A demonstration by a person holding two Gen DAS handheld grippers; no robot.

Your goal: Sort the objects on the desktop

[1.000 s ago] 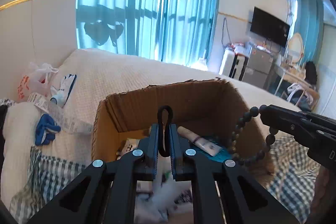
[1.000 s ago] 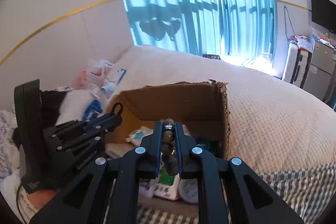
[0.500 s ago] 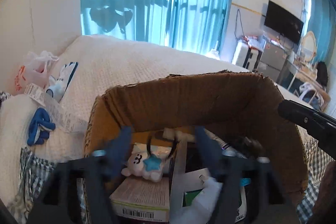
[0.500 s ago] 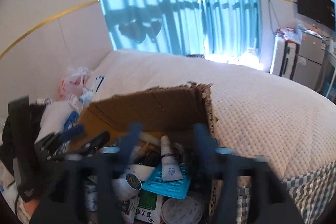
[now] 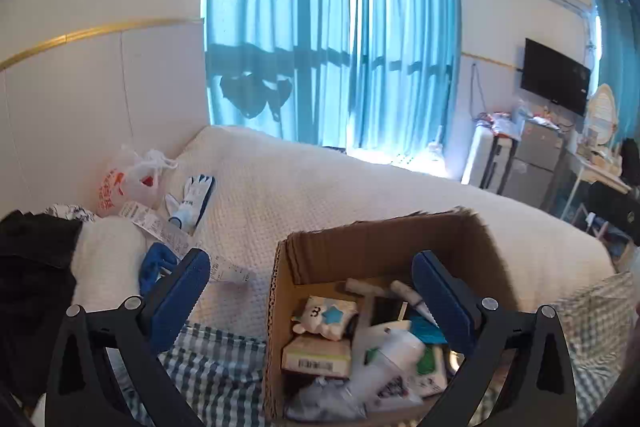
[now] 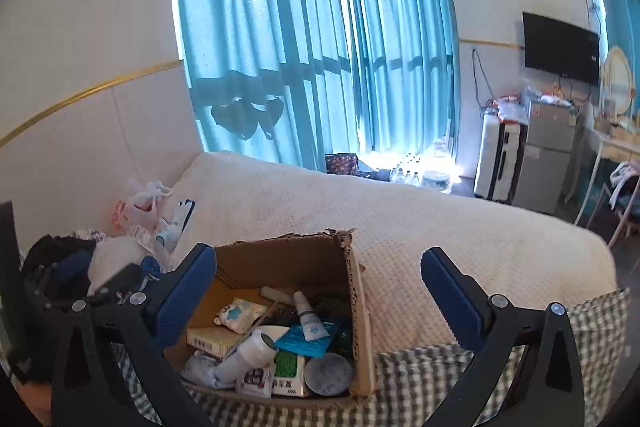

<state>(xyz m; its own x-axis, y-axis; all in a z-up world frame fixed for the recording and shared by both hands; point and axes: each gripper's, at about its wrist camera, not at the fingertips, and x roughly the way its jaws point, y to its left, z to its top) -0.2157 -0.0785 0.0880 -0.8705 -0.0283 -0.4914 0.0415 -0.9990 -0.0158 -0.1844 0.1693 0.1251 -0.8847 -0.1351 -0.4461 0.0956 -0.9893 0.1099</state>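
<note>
Both tongs were clamped a second ago: left tongs (image 5: 310,291) on black loop, right tongs (image 6: 318,291) on bead string. Now both opening wide, nothing between pads. Both lifted above cardboard box (image 6: 280,263) on bed (image 6: 440,227). Loop, beads not clearly visible among clutter inside. Looks like both dropped in; next item due.

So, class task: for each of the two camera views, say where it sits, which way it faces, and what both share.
Left wrist: on the left gripper, looking forward and down at the cardboard box; its own fingers, jaws opening, nothing between.
Right wrist: on the right gripper, facing the same box; own fingers, jaws opening, empty.
Shared: box, white bed, teal curtains.
</note>
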